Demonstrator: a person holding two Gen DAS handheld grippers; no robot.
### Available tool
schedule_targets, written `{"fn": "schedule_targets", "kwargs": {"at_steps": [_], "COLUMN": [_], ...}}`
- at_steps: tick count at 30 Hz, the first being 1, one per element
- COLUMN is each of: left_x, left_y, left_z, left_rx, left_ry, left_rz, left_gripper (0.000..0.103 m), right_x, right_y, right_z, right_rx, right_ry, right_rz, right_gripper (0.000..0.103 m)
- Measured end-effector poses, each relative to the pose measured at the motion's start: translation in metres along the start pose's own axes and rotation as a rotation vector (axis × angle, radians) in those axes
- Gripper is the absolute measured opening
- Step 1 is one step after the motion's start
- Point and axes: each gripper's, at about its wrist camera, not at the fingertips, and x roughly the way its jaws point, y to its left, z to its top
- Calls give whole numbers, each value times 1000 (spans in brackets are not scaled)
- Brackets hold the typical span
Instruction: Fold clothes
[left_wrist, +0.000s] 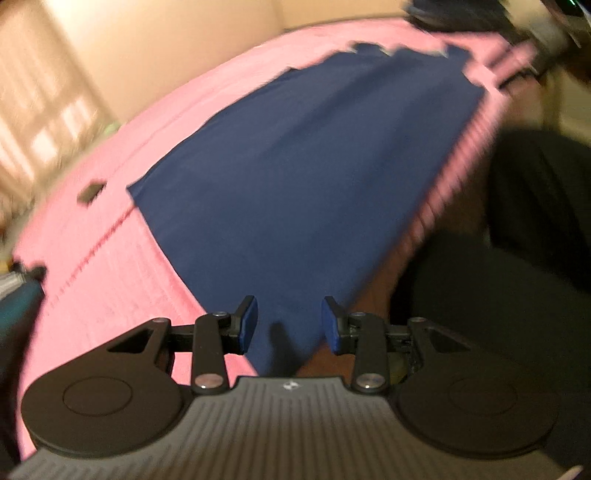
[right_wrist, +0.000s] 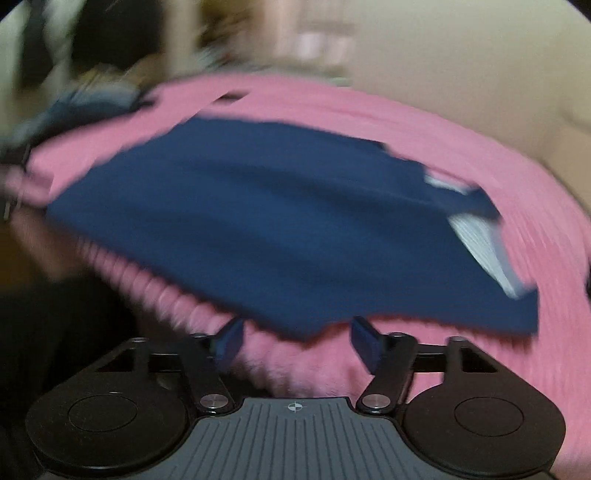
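A navy blue garment lies spread flat on a pink ribbed cover. In the left wrist view my left gripper is open, its blue pads on either side of the garment's near corner, which hangs over the cover's edge. In the right wrist view the garment shows a pale inner lining at its right end. My right gripper is open, just short of the garment's near edge, with a point of fabric between the fingertips. Both views are motion-blurred.
The pink cover spreads past the garment on all sides. A small dark object lies on it at the left. Dark items sit at the far end. A dark mass, perhaps the person, is beside the edge.
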Motion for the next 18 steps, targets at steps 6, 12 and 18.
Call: {"fn": "schedule_targets", "kwargs": {"at_steps": [6,12,18], "left_x": [10,17,0], "left_y": [-28,-29,-1], "left_z": [-16,-20,-8], "left_rx": [221,285,127], "left_ry": [6,7,-46], "left_rz": [21,30,46], "left_gripper": [33,4,1], "right_x": [26,45,37], "right_y": [39,45,44], "right_z": [7,0,-5], "right_rx": [-371,-503,-537], "right_ry": [114,182,145], "right_rz": [0,-1,-29], "right_gripper": [61,32,33]}}
